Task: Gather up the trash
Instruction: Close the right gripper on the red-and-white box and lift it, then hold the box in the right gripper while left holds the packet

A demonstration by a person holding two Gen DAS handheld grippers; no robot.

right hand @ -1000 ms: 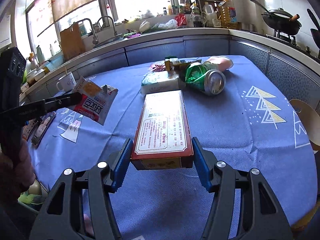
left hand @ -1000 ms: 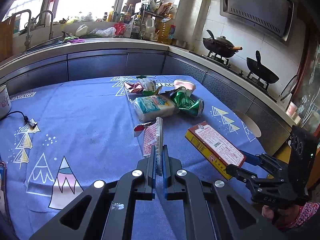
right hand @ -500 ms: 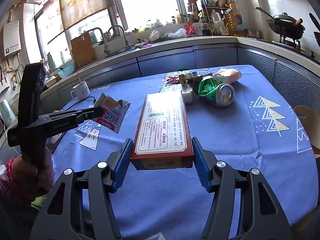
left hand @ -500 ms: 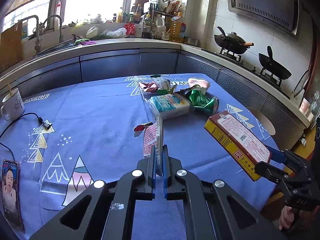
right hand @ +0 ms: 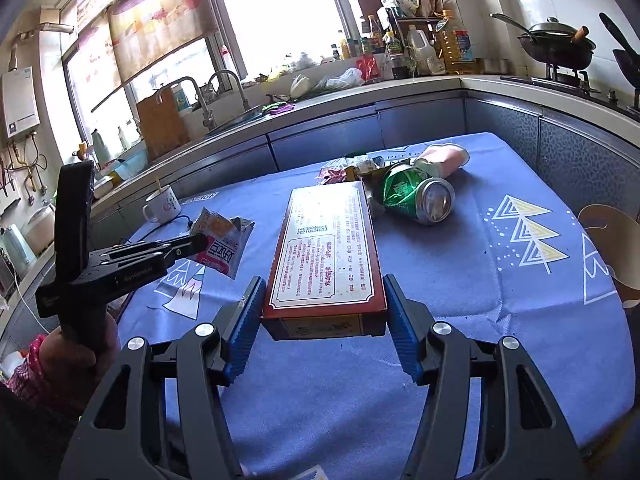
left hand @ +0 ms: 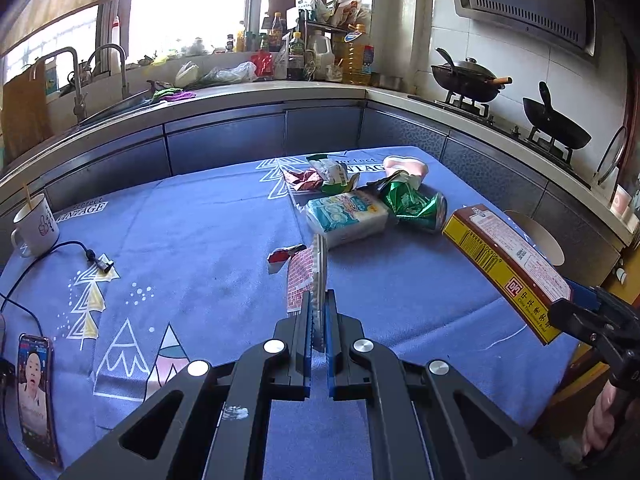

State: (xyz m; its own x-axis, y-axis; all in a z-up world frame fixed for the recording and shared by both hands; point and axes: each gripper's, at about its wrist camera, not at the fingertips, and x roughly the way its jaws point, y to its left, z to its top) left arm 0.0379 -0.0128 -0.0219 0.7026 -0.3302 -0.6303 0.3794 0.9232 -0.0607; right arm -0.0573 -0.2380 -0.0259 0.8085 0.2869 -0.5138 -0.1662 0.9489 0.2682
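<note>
Both raised, left tool pinching wrapper, right tool clamping box

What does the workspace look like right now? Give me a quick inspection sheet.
Surface: blue tablecloth, patterned.
Job's things: empty wrapper and flat box held off the table; crushed green can, tissue pack and small wrappers still lying in a heap.
Clutter: mug, phone.
Grippers: left gripper shut on the wrapper; right gripper clamping the box.
Cables: black cable ending beside the mug.
Surroundings: kitchen counter, sink, two woks on the stove.
</note>
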